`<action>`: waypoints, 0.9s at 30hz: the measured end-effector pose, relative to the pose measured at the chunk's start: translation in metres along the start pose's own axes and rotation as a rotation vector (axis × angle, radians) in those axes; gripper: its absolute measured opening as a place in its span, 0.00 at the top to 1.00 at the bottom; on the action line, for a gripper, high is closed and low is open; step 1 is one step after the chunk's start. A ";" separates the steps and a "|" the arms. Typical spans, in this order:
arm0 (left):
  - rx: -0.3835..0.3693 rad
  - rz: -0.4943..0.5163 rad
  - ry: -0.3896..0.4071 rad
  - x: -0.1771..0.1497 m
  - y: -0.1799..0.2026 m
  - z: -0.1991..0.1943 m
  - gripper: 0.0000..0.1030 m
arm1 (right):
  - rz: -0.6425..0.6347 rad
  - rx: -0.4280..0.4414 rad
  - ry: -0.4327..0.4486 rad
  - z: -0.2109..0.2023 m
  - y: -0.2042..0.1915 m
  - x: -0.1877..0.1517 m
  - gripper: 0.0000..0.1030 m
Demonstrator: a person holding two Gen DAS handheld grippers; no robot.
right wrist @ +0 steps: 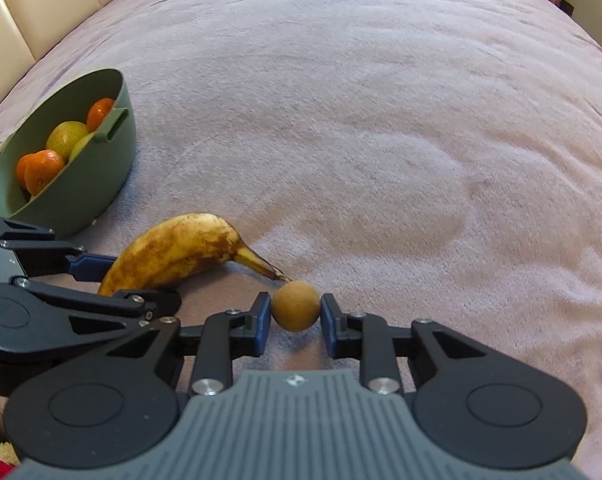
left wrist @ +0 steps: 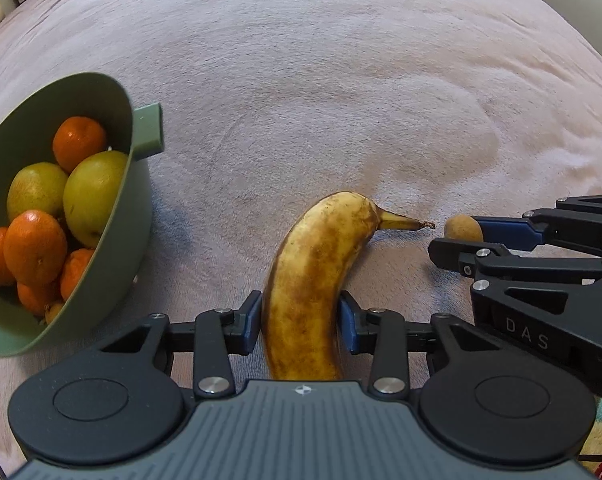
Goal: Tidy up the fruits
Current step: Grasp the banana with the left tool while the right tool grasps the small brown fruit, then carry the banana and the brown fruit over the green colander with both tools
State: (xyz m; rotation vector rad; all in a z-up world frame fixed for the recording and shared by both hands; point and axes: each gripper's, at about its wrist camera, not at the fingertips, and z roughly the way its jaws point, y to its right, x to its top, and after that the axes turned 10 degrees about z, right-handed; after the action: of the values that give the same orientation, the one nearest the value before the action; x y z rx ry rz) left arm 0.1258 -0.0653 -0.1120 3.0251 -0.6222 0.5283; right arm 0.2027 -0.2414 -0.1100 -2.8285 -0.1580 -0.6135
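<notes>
left gripper [left wrist: 299,322]: blue pads clamped on banana [left wrist: 313,280]
banana: flat on pink blanket [left wrist: 341,80], stem toward small brown fruit [left wrist: 463,229]
right gripper [left wrist: 471,240]: gripping that fruit
green bowl [left wrist: 135,216]: left, holds oranges [left wrist: 35,246], pears [left wrist: 95,196]

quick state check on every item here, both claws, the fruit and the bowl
left claw: closed on the banana
right claw: closed on the small brown fruit
banana: lying on the blanket, gripped
small brown fruit: on the blanket, gripped
green bowl: upright, holding oranges and green fruit
</notes>
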 end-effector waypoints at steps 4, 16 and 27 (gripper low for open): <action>0.009 -0.014 0.018 -0.002 0.002 -0.011 0.57 | -0.015 0.004 0.024 -0.008 -0.004 0.000 0.78; 0.038 -0.067 0.107 -0.008 -0.004 -0.057 0.58 | -0.040 0.018 0.090 -0.036 -0.020 0.001 0.78; 0.063 -0.123 0.185 -0.013 -0.022 -0.093 0.58 | -0.085 0.042 0.160 -0.061 -0.050 0.010 0.78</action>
State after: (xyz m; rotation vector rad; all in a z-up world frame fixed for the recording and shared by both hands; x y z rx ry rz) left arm 0.0925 -0.0332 -0.0276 2.9983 -0.4145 0.8237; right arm 0.1797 -0.2084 -0.0419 -2.7291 -0.2600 -0.8419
